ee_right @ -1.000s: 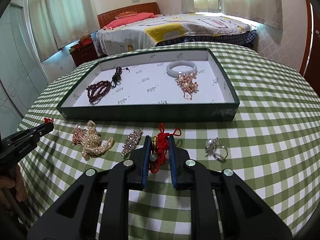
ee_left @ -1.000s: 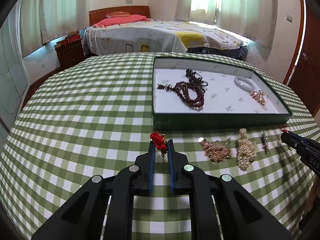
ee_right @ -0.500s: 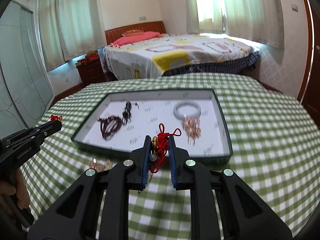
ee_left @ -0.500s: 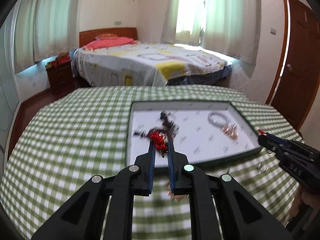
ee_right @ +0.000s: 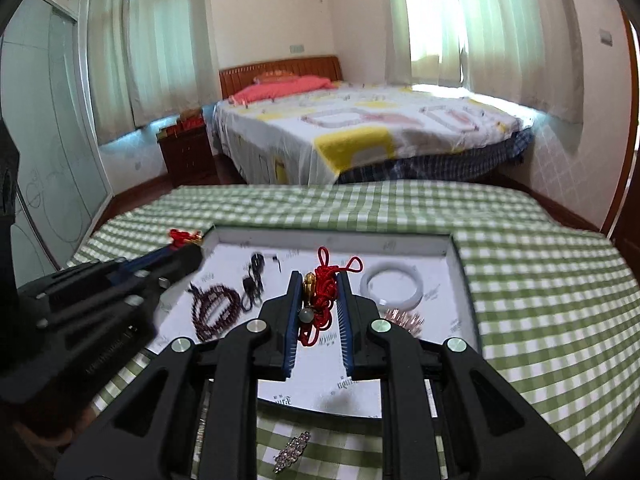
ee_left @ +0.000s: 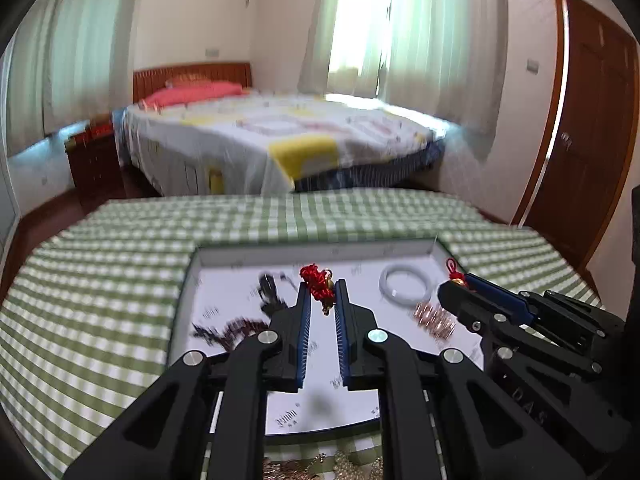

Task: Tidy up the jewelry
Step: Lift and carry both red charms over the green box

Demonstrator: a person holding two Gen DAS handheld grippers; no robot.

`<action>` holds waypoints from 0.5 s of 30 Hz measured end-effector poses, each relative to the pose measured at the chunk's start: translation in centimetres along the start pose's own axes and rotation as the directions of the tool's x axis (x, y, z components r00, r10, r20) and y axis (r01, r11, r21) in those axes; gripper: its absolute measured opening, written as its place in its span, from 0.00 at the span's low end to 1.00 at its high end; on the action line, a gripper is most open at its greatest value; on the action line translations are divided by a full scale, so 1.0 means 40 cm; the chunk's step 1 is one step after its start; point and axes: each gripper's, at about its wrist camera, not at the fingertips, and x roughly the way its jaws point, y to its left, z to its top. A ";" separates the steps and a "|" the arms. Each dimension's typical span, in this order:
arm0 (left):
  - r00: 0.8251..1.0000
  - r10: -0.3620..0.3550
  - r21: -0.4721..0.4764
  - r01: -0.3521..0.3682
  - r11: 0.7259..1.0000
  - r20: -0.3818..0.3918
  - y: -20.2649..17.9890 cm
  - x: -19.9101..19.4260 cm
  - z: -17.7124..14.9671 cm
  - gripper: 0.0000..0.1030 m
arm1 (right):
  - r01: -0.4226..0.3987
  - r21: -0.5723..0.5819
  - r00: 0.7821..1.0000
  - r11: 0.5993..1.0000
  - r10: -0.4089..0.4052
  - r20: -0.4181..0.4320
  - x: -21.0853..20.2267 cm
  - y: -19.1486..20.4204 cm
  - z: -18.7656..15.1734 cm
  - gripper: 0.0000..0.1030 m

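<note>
My left gripper (ee_left: 322, 285) is shut on a small red knotted charm (ee_left: 316, 278) with a gold bead and hangs over the white-lined green tray (ee_left: 182, 292). My right gripper (ee_right: 319, 278) is shut on a red cord charm (ee_right: 324, 300) with a gold and a grey bead, also above the tray (ee_right: 464, 280). Each gripper shows in the other's view: the right one (ee_left: 456, 286) to the right, the left one (ee_right: 188, 246) to the left. In the tray lie a dark red bead bracelet (ee_right: 212, 312), a black piece (ee_right: 254, 276), a white bangle (ee_right: 390, 288) and a rose-gold piece (ee_right: 404, 318).
A green checked cloth (ee_right: 540, 280) covers the round table. In front of the tray lie a rhinestone brooch (ee_right: 292, 450) and pearl and gold pieces (ee_left: 344, 468). Beyond the table stand a bed (ee_right: 360, 132), a nightstand (ee_right: 188, 156) and a door (ee_left: 588, 120).
Both grippers rose from the cloth in front of the tray and moved forward over it, each still clamped on its red charm. The loose pieces on the cloth dropped toward the frames' lower edge.
</note>
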 end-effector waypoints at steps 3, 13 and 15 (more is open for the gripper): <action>0.997 0.009 -0.005 -0.009 1.000 -0.072 0.004 0.062 -0.032 0.12 | 0.003 0.002 0.998 1.000 -0.003 -0.058 0.053 -0.005 -0.031 0.17; 0.971 0.007 -0.028 -0.015 1.000 -0.241 0.021 0.161 -0.098 0.13 | 0.003 0.023 0.982 1.000 0.001 -0.191 0.141 -0.023 -0.089 0.17; 0.970 0.008 -0.025 -0.014 1.000 -0.242 0.019 0.161 -0.105 0.13 | 0.000 0.029 0.979 1.000 0.006 -0.205 0.147 -0.026 -0.091 0.17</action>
